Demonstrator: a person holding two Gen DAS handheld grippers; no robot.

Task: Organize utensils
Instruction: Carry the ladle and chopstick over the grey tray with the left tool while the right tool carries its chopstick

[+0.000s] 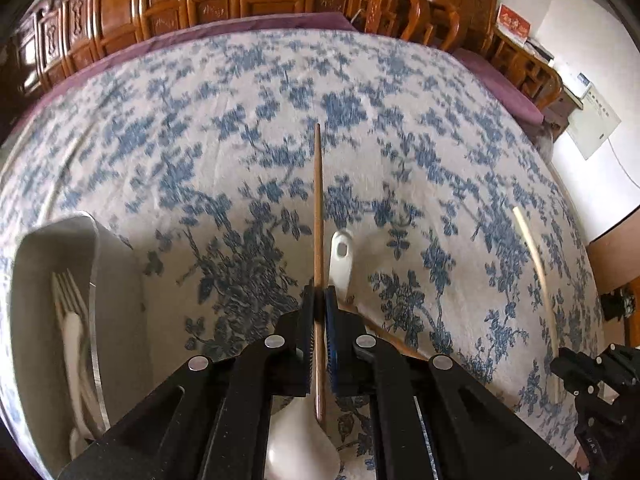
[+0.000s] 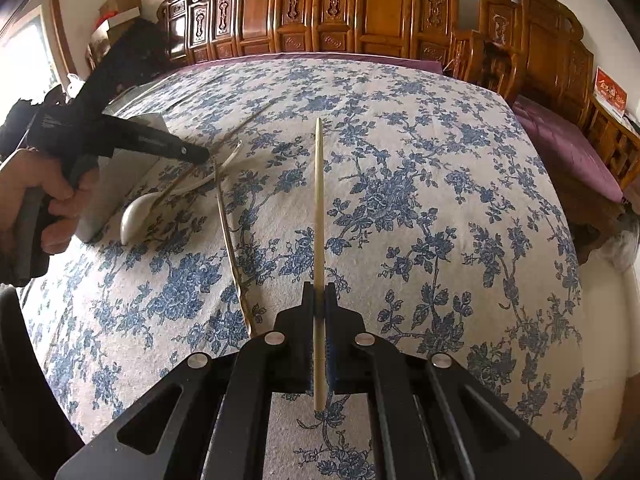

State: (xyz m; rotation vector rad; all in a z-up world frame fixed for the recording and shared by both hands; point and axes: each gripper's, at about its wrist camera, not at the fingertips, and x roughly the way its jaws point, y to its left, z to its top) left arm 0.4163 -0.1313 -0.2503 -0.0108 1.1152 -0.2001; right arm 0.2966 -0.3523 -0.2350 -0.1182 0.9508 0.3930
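My left gripper (image 1: 319,304) is shut on a brown chopstick (image 1: 318,200) that points away over the flowered cloth. Under it lies a white spoon (image 1: 340,256), its bowl near the bottom edge. In the right wrist view my right gripper (image 2: 319,292) is shut on a pale chopstick (image 2: 319,200). There the left gripper (image 2: 202,155), gripped by a hand (image 2: 36,200), hovers above the white spoon (image 2: 138,216) with the brown chopstick (image 2: 248,120) slanting through it. From the left wrist view, the right gripper (image 1: 558,366) and its pale chopstick (image 1: 532,248) show at the right.
A grey tray (image 1: 94,280) at the left holds a fork (image 1: 70,292) and a white utensil. Another thin stick (image 2: 230,240) lies on the cloth between spoon and right gripper. Carved wooden chairs (image 2: 384,20) line the table's far edge.
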